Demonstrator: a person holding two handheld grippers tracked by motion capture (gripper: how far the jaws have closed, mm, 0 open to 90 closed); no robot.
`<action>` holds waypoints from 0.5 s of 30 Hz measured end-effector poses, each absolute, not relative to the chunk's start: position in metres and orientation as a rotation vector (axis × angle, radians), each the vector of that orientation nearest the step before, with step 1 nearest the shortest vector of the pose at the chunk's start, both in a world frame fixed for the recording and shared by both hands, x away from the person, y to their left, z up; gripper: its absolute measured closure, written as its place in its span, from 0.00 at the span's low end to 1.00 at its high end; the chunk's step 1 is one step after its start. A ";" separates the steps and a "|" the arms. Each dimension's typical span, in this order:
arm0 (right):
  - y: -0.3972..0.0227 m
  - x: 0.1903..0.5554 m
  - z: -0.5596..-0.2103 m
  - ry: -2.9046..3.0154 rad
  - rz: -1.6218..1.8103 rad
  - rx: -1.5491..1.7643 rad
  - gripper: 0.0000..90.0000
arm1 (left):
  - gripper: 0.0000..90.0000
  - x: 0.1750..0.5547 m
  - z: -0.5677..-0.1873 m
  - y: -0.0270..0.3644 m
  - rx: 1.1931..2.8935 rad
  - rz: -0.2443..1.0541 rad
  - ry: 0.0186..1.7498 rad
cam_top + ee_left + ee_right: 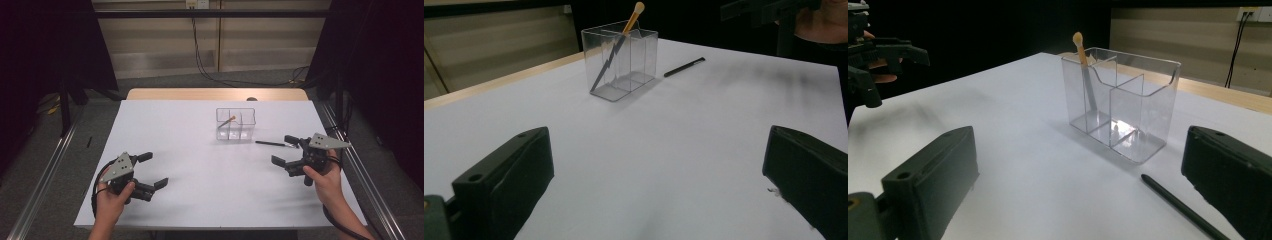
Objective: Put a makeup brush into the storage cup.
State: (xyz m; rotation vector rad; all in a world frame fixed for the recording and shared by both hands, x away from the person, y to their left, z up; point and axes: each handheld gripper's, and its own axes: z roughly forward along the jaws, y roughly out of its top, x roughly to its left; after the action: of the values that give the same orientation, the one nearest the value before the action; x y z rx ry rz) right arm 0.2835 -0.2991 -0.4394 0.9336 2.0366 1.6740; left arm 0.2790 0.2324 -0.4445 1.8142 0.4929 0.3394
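A clear organizer [235, 124] w/ compartments was seen near the table's [200, 165] far middle; a brush [616, 45] w/ yellowish tip was leaned inside its left-end compartment. A black pen [270, 143] was laid flat on the table just right of the organizer, close to the right gripper [285, 151], not touched. Right gripper's jaws were held wide open, nothing gripped. Left gripper [154, 170] was held well apart at near left, jaws also spread open, empty.

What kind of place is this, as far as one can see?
Probably a lab or recording room, not a home: a white table framed by metal rails, black curtains, and loose cables on the floor.
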 end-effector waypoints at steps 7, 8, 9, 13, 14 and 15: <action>-0.308 0.274 -0.443 2.016 1.675 0.945 0.01 | 0.00 0.279 -0.444 0.233 1.810 0.342 0.493; -0.309 0.273 -0.443 2.014 1.671 0.947 0.01 | 0.00 0.279 -0.444 0.233 1.811 0.343 0.494; -0.310 0.272 -0.443 2.019 1.667 0.949 0.01 | 0.00 0.279 -0.444 0.233 1.814 0.340 0.494; -0.315 0.267 -0.445 2.017 1.652 0.951 0.01 | 0.00 0.279 -0.444 0.233 1.816 0.341 0.493; -0.316 0.266 -0.445 2.016 1.656 0.954 0.01 | 0.00 0.279 -0.444 0.233 1.813 0.340 0.494; -0.317 0.265 -0.446 2.016 1.653 0.952 0.01 | 0.00 0.279 -0.444 0.233 1.813 0.340 0.494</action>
State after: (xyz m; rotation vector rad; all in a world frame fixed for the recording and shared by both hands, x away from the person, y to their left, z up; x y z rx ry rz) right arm 0.2648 -0.3166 -0.4457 0.9520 2.0163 1.6528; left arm 0.2790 0.2334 -0.4440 1.8134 0.4938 0.3402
